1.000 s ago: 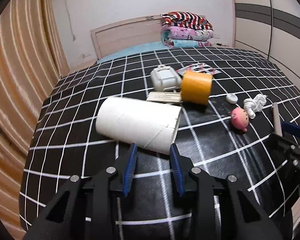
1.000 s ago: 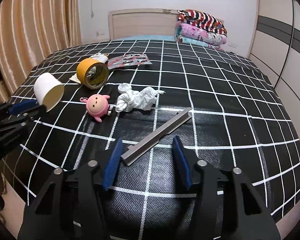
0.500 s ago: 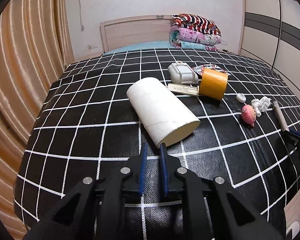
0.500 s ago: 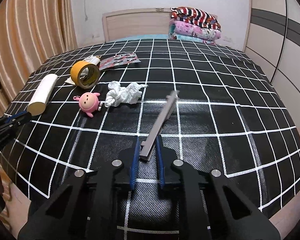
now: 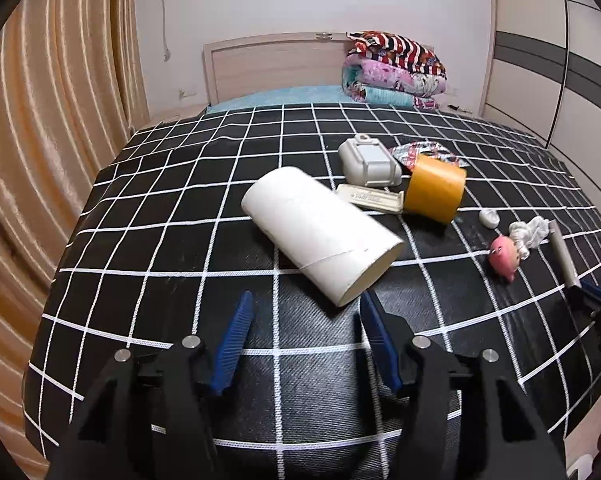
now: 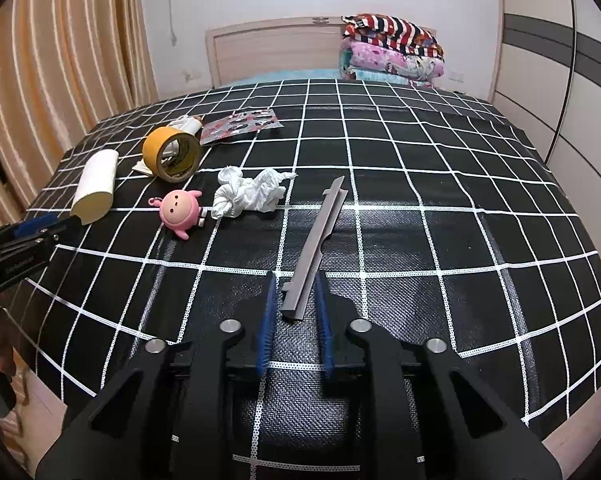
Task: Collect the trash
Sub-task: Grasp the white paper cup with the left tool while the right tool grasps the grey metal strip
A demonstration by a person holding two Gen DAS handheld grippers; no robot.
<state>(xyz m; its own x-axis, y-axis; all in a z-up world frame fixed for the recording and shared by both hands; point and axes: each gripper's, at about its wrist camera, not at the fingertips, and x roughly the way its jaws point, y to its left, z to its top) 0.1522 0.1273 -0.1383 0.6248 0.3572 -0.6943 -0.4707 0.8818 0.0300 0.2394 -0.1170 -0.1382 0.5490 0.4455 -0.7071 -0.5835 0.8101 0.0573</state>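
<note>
Trash lies on the checked bed (image 6: 420, 184): a white tube (image 5: 320, 236) just ahead of the left gripper (image 5: 306, 322), whose jaws are opening with the tube's near end between the tips, unpinched. The grey strip (image 6: 318, 236) runs toward 12 o'clock from the right gripper (image 6: 296, 300), whose jaws are opening, its near end between them, ungripped. Crumpled tissue (image 6: 248, 194) sits at 10 o'clock of the strip, beside a pink toy (image 6: 178, 210) and tape roll (image 6: 171, 153).

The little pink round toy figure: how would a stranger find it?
On the black bedspread with white grid lines, look beside the crumpled white tissue. The little pink round toy figure lies there, the only pink thing with a face.
</note>
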